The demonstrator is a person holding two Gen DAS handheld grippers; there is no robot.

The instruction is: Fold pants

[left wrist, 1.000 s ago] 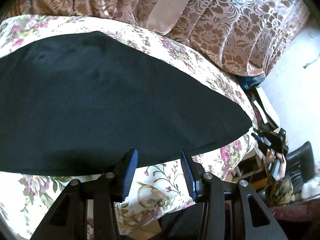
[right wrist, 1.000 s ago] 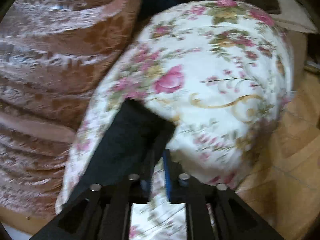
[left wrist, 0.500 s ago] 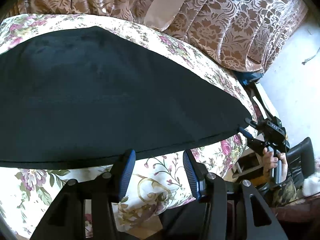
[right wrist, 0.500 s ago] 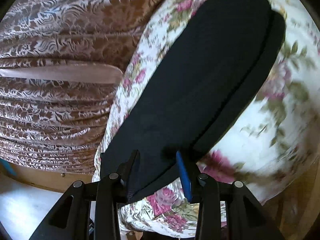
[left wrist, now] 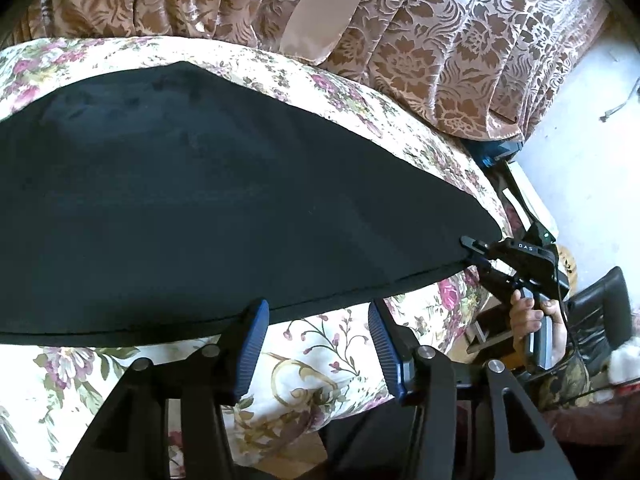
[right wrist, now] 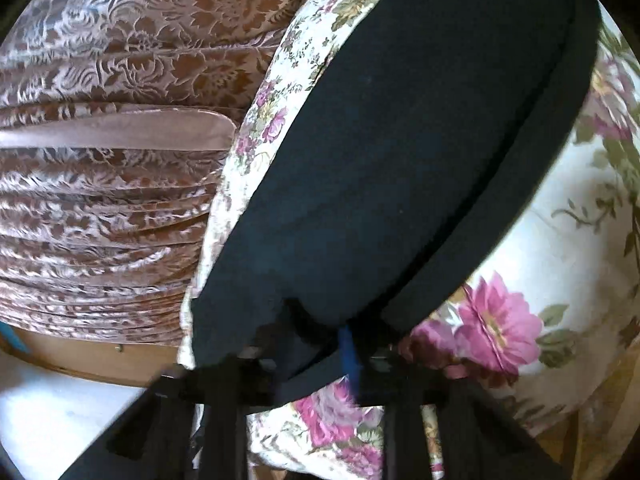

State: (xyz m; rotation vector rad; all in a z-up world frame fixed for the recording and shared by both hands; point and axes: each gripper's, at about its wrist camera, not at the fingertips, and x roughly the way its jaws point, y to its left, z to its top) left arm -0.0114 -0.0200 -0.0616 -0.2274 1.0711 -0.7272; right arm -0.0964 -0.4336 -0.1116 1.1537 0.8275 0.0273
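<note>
Black pants (left wrist: 208,208) lie flat across a floral bedspread (left wrist: 320,344), filling mid-frame. Left gripper (left wrist: 316,344) hangs half-open at bottom centre, holding nothing. Right gripper (right wrist: 344,344), at lower centre, is clamped on the pants' end.

Bright daylight glares off the upper right, fisheye darkening bends every edge, and the right wrist view smears low down.

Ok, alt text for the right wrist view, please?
The right tool is shut on the near end of the long black fabric pants, which lie flat along a white floral-print cloth surface. A brown patterned curtain hangs on the left.
</note>
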